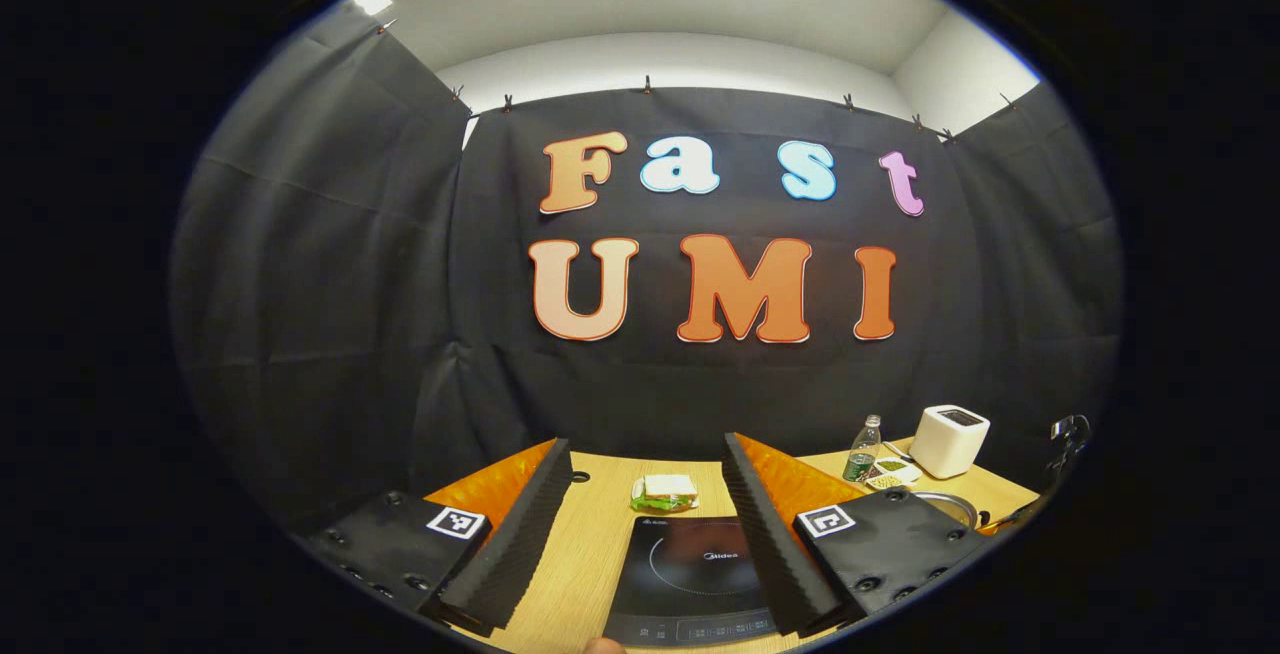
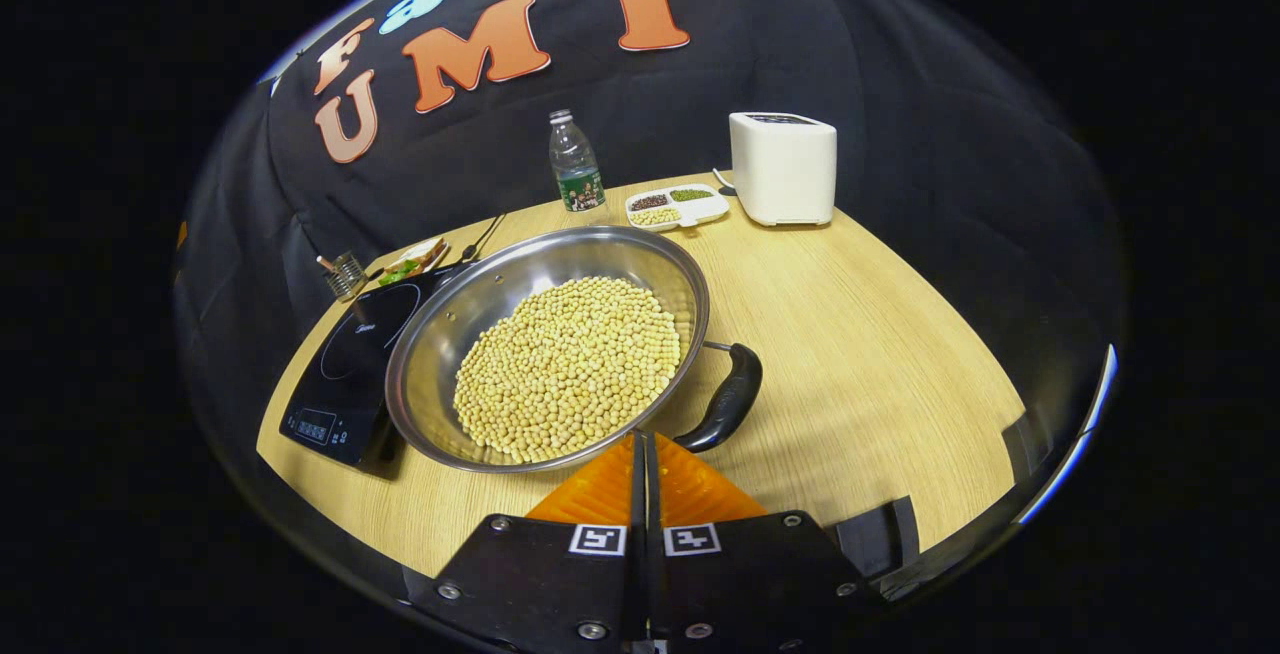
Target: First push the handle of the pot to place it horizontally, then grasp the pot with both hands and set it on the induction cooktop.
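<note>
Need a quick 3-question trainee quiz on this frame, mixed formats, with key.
1. True or false: the pot already sits fully on the cooktop.
2. The right gripper is: A) open B) shut C) shut on the handle.
3. Fill in: behind the tray of dry beans and grains, the white appliance is a ____.

Key: 1 false, it stands mostly on the table beside it; 2 B; 3 toaster.
</note>
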{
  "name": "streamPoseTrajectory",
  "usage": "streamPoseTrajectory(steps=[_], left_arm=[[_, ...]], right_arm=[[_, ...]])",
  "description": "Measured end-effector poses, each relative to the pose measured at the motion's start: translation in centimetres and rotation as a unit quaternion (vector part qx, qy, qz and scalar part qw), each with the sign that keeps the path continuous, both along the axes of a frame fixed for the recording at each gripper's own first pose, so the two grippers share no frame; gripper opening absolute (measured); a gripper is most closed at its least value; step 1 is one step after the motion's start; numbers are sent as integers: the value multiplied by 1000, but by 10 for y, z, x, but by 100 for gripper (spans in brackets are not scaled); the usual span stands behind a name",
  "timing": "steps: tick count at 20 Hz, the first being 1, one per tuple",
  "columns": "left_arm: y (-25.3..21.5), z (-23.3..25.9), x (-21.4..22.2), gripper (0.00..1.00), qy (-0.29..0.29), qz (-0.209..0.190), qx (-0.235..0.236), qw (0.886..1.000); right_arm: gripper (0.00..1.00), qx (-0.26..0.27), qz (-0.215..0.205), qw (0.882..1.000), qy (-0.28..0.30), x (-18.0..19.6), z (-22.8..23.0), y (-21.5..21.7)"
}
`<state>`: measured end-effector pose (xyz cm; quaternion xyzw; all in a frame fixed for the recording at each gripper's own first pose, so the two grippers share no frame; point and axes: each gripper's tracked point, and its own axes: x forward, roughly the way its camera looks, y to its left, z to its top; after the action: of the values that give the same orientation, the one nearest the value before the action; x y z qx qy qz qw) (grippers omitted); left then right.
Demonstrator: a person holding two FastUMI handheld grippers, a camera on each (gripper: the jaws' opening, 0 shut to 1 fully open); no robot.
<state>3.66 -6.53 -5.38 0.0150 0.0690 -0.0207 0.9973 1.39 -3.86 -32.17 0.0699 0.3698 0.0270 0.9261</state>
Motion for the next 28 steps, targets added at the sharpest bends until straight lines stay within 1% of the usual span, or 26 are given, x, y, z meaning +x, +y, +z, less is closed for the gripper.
streamPoseTrajectory(steps=[3,12,17,25,28], left_arm=[[-8,-9,4,97,8,-4,-1,1000],[-26,-28,18,98,23,-9,1,1000],[-38,-37,24,99,28,-14,5,999],[-71,-65,38,98,48,-33,12,998],[-88,-79,42,99,59,-40,6,997]], right_arm=[[0,-3,-1,1000,-3,10,0,-8],[0,-11,-7,1000,-9,45,-1,-27],[0,-16,-2,1000,-6,64,-4,-34],[0,-6,-7,1000,-7,90,-5,-41],[0,-6,-7,1000,-6,99,-7,-42]])
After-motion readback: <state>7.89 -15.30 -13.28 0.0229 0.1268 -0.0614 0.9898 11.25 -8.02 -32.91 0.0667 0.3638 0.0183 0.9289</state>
